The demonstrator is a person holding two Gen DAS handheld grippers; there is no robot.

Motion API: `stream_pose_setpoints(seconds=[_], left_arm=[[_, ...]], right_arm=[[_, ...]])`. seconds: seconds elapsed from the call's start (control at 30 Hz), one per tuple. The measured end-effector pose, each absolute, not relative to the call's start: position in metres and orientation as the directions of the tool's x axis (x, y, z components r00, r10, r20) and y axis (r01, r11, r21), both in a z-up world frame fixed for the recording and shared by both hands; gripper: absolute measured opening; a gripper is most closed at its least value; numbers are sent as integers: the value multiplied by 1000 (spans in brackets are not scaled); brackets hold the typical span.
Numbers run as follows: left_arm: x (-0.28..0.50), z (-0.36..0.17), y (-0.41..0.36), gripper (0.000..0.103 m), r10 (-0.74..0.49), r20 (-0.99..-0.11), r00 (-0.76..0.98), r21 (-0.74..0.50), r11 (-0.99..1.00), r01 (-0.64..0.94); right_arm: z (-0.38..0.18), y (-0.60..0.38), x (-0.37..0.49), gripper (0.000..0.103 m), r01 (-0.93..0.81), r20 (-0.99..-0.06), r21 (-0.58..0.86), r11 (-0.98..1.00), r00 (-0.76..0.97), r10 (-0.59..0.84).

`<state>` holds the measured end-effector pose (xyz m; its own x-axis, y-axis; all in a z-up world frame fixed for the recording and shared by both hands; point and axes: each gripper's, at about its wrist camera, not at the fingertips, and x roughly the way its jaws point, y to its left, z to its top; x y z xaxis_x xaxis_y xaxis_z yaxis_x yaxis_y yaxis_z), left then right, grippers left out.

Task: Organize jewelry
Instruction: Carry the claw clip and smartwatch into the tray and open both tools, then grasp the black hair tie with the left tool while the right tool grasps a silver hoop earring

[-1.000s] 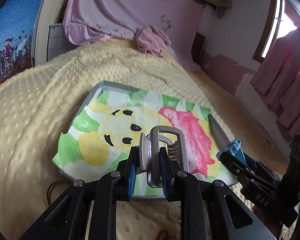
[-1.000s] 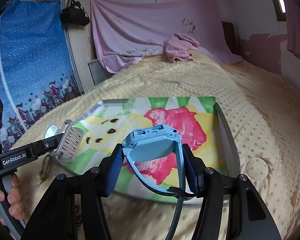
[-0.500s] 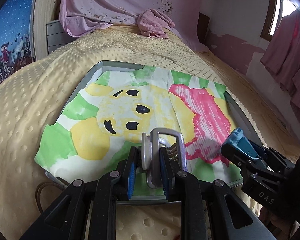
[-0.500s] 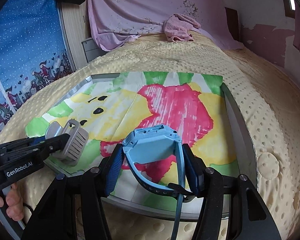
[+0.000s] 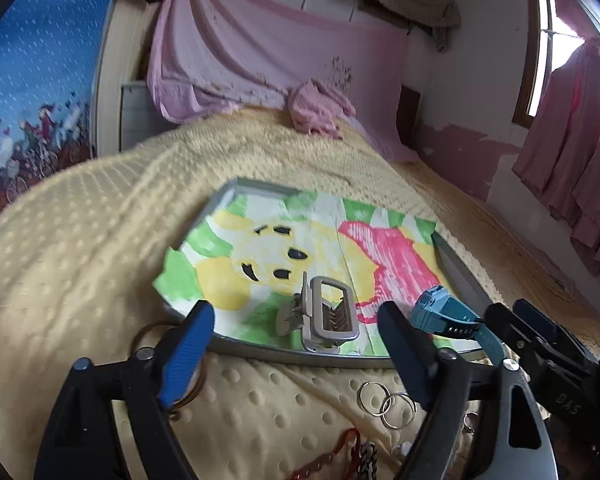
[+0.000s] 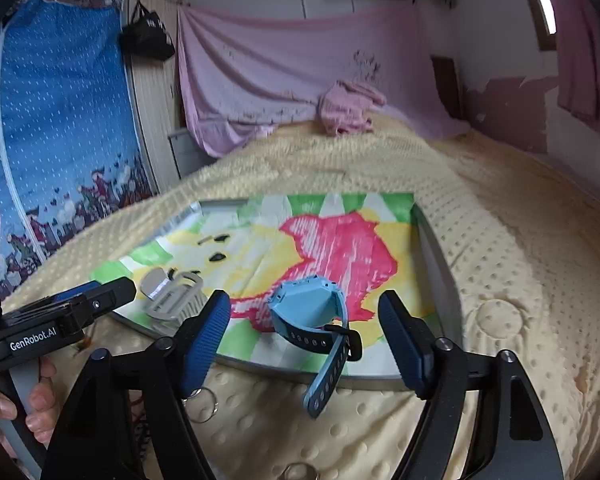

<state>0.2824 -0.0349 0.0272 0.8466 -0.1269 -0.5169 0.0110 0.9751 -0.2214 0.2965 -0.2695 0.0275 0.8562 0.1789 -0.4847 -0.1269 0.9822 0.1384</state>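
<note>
- While opening, left tongs (image 5: pixel 296 344) spread wide, nothing pressed between the blue pads (image 5: pixel 188 344); grey hair claw clip (image 5: pixel 324 316) lying free on the tray's near edge.
- Right tongs (image 6: pixel 304 332) likewise opening, pads clear of the blue smartwatch (image 6: pixel 306 312); watch body resting on the painted paper (image 6: pixel 340 248), strap end (image 6: pixel 324 388) hanging over the tray rim (image 6: pixel 440 280) onto the yellow dotted blanket (image 6: pixel 520 280).
- Lying on the blanket before the tray: 2 linked silver rings (image 5: pixel 386 400), red chain (image 5: pixel 332 456).
- Fingers (image 6: pixel 36 400) wrapped round the left handle.
</note>
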Motion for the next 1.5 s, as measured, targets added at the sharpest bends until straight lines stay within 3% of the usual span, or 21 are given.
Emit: stream_pose_setpoints(seconds=[0.03,0.1,0.4,0.93,1.13,1.5], left_arm=[[272,31,-34,96,-115,-490,864,-210,978,11],[255,37,-33,100,-97,-449,888,-197,980,8],[190,46,-24,103,-74,-367,927,-162,987,14],[117,33,-6,103,-48,-342,939,-105,994,13],[112,23,-2,103,-34,-367,930,-82,997,5],[140,-3,8,103,-62,-526,848,-116,993,0]], right_arm=[[31,-270,288,79,-125,-467,140,982,866,177],[38,-273,270,93,-120,-433,141,983,885,170],[59,-276,198,95,-125,-334,133,983,928,163],[56,-246,119,95,-163,-300,43,986,939,169],[44,-242,111,95,-176,-329,13,984,929,170],[28,-237,136,95,-217,-441,14,976,875,201]])
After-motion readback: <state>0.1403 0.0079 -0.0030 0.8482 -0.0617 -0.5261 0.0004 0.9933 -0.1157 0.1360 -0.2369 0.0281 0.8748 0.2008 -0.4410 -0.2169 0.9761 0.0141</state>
